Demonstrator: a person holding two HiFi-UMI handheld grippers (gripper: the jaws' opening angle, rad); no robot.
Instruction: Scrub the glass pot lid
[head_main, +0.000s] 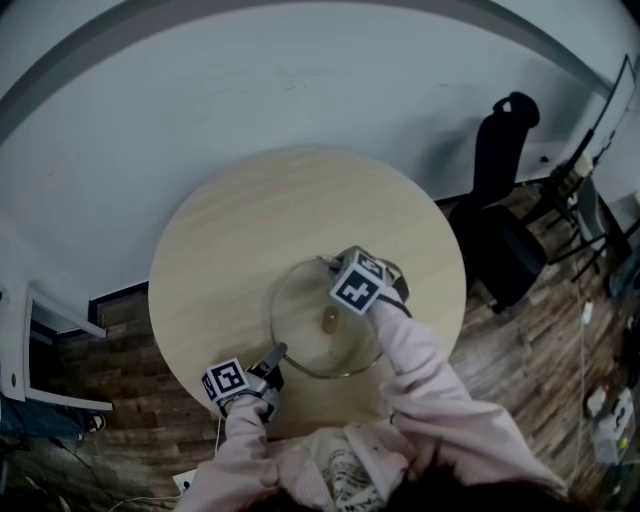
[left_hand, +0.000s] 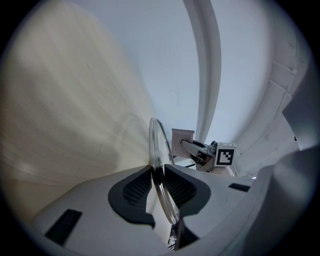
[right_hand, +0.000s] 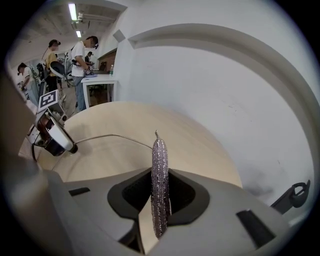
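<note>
My left gripper (left_hand: 157, 172) is clamped on the rim of the round clear glass pot lid (left_hand: 159, 150); the dark ribbed pads press on both faces of the glass, which stands edge-on between them. In the head view the lid (head_main: 305, 335) sits over the near middle of the round pale wooden table (head_main: 230, 250), with its small brownish knob (head_main: 330, 320) at the centre; my left gripper (head_main: 278, 355) holds the near-left edge, and I cannot tell whether the far edge rests on the wood.

My right gripper (right_hand: 160, 185) is closed on a flat silvery metal-mesh scouring pad (right_hand: 160, 165), which stands upright and edge-on between the jaws; from above, this gripper (head_main: 335, 268) sits at the lid's far right rim, though I cannot tell whether pad and glass touch. From the left gripper view the pad (left_hand: 182, 140) shows just beyond the lid.

Each gripper's cube (head_main: 357, 288) bears black-and-white square markers; the cloth under my arms has print too small to read. A black chair (head_main: 500, 200) stands to the right on the wooden floor (head_main: 530, 350); people (right_hand: 80, 55) stand by a white desk (right_hand: 97, 80) in the background.
</note>
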